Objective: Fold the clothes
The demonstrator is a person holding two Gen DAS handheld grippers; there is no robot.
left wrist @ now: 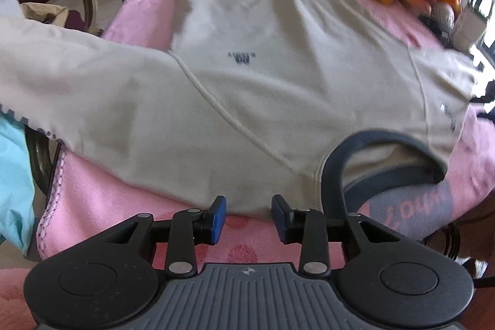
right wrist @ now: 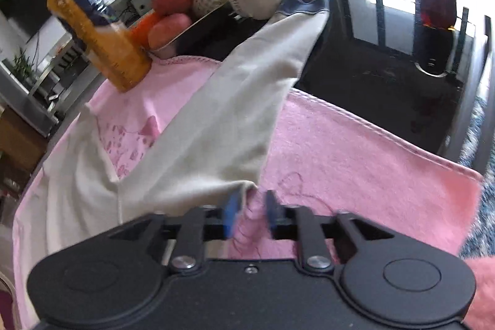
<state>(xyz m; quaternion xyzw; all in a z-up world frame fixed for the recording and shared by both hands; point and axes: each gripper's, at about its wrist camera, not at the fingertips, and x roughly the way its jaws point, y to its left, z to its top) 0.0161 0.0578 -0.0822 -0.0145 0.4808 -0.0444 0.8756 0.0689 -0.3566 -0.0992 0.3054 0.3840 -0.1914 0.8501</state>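
Blue-padded, the left hand-held gripper hovers with its fingers apart just short of the cream sweatshirt, near its grey neckband. Spread front-up on a pink towel over the bench, the sweatshirt carries a small dark chest print. At its sleeve, the right hand-held gripper stands apart too, one pad touching the fabric's edge. An orange juice bottle stands beyond.

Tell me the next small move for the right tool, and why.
Probably close the right tool on the cream sweatshirt sleeve's near edge: its blue pads are parted, the cloth sits against them, and the sleeve lies spread outward over the pink towel, unfolded.
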